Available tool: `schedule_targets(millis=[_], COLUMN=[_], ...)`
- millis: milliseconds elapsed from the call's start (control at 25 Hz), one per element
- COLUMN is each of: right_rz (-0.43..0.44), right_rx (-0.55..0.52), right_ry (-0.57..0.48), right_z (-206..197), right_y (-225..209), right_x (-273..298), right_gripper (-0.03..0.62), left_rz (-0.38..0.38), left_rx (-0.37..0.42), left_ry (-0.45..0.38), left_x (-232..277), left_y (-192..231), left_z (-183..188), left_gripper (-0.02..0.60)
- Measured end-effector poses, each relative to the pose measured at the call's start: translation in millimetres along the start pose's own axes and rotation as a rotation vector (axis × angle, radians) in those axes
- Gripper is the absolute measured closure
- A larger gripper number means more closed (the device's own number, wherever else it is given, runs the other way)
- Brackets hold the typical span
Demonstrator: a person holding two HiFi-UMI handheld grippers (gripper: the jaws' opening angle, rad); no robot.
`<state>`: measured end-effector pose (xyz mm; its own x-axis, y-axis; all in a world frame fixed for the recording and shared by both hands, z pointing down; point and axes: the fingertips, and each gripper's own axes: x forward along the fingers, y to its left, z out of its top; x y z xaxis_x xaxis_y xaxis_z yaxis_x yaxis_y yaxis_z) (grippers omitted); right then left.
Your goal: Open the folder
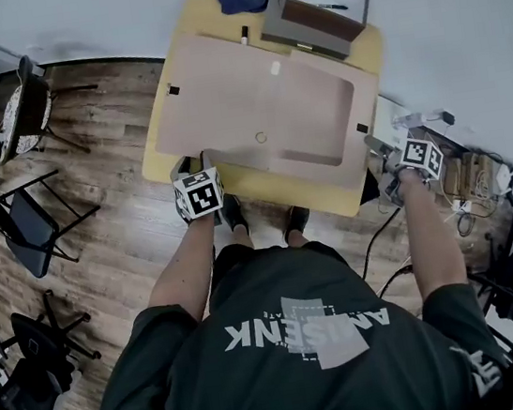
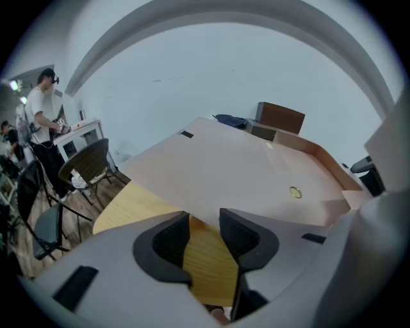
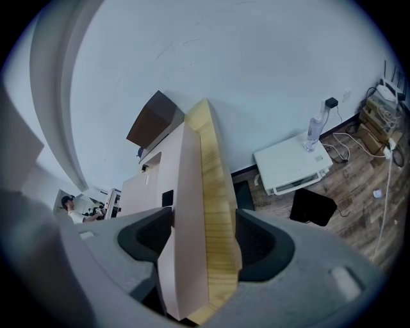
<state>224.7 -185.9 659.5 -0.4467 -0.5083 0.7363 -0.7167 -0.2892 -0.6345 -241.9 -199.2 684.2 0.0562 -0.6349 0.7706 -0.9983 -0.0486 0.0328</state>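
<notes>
Head view: folder [image 1: 263,113] lies on the wooden table [image 1: 278,190]. I see left gripper [image 1: 194,165] at its near edge and right gripper [image 1: 384,155] at the table's right side.
Left gripper view: jaws partly apart, gripping nothing, folder edge just past the tips.
Right gripper view: jaws clamped over folder and table edge together.
</notes>
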Motion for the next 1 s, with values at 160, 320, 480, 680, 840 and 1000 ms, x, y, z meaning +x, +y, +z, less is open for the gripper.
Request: schedule_targets(millis=[160, 320, 480, 680, 840, 1000], right_rz=[0.002, 0.007, 0.015, 0.025, 0.029, 0.036], right_rx=[-0.004, -0.012, -0.019, -0.029, -0.032, -0.017], right_ry=[0.001, 0.005, 0.012, 0.021, 0.019, 0.008], right_z=[0.0, 0.4, -0.4, -0.3, -1.4, -2.6], right_y=[-1.6, 0.0, 0.9, 2.0, 2.7, 2.9], right_x=[1.1, 1.8, 1.2, 1.2, 1.1, 2.7], right_gripper=[0.293, 0.293, 0.293, 0.293, 0.293, 0.293], left_rz=[0.087, 0.172, 0.167, 0.132, 0.059, -0.040], left_rx=[0.034, 0.122, 0.192, 0.317, 0.344, 0.419], left_ry=[0.000, -0.011, -0.022, -0.011, 0.030, 0.089], left_x=[-0.6, -2.6, -3.2, -0.7, 1.6, 7.2], left_y=[4.6, 16.4, 15.7, 10.2, 1.5, -18.3], left_z=[0.3, 3.2, 5.4, 9.6, 7.9, 1.1], left_gripper=[0.405, 0.283, 0.278, 0.296, 0.354, 0.527])
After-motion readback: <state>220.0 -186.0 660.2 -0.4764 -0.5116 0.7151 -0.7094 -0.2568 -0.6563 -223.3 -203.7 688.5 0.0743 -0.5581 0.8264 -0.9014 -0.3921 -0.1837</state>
